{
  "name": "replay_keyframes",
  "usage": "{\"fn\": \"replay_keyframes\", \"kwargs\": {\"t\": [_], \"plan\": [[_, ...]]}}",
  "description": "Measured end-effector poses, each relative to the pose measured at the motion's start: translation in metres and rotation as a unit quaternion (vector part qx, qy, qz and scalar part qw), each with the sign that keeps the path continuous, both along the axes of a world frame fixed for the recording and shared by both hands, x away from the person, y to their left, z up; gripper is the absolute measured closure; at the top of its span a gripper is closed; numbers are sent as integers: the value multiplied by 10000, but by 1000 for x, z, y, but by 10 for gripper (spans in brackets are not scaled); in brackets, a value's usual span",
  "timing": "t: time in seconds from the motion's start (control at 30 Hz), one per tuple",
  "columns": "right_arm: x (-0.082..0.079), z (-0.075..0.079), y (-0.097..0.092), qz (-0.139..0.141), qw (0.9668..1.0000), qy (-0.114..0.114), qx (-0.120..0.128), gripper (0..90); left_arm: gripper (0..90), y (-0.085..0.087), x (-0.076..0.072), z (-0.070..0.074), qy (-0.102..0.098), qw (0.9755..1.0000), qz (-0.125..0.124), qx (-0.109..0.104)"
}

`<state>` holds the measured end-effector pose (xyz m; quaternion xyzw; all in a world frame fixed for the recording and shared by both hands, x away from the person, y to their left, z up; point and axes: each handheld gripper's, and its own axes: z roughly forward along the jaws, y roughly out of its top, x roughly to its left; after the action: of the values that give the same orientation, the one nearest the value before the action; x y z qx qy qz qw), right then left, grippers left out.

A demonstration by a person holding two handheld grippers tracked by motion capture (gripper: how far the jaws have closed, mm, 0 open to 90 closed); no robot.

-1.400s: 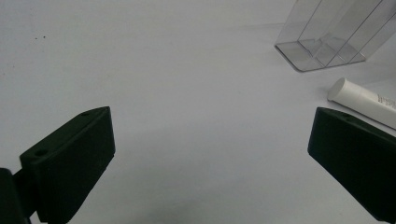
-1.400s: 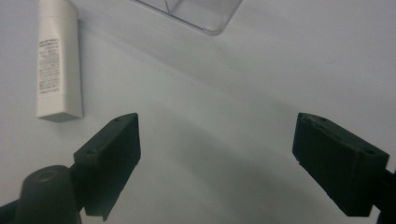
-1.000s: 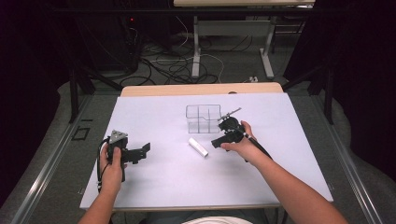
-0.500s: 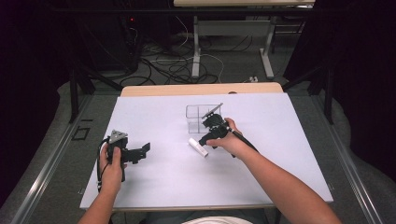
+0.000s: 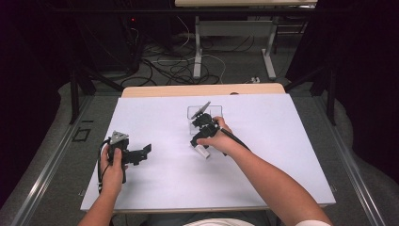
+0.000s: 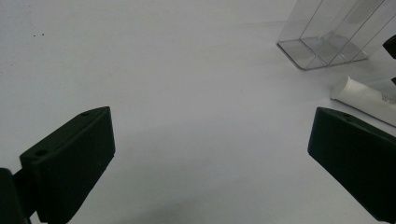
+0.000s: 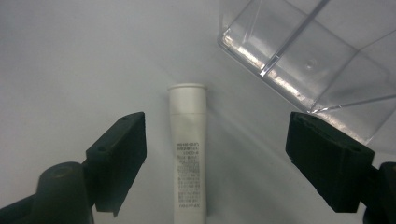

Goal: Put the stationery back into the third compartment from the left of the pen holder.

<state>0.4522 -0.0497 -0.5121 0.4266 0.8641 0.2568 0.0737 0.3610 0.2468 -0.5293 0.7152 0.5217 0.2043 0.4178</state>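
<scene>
We hold our right gripper (image 7: pixel 215 163), jaws apart and just closing, astride the white tube (image 7: pixel 189 154) near the clear box (image 7: pixel 303 60), ready to grab; our left gripper (image 6: pixel 210 172) waits open.

Tube (image 7: pixel 188 154): white, small dark print block. Box (image 7: pixel 308 60): clear, colourless. Table (image 5: pixel 155 188): white top, light wood far edge. Left gripper (image 5: pixel 141 154), right gripper (image 5: pixel 201 135): black. Floor (image 5: pixel 56 155): grey.
</scene>
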Motion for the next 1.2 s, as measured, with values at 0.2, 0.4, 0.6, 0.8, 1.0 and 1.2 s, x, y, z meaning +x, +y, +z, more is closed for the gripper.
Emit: {"fn": "replay_keyframes", "kwargs": {"t": [0.2, 0.4, 0.6, 0.8, 1.0, 1.2], "plan": [[5, -3, 11, 74, 9999, 59, -84, 332, 9, 0, 0, 0, 1, 10000, -2, -13], [8, 9, 18, 446, 9893, 904, -1054, 428, 9, 0, 0, 0, 4, 10000, -1, -24], [8, -8, 23, 340, 9949, 641, -700, 501, 9, 0, 0, 0, 9, 10000, -6, -24], [10, -12, 26, 272, 9935, 786, -772, 540, 9, 1, 0, 0, 3, 10000, -2, -25], [13, -12, 26, 307, 9924, 879, -801, 575, 9, 2, 0, 0, 16, 10000, 9, -25], [12, -15, 31, 301, 9922, 900, -804, 594, 9, 2, 0, 0, 19, 10000, 6, -22]]}}
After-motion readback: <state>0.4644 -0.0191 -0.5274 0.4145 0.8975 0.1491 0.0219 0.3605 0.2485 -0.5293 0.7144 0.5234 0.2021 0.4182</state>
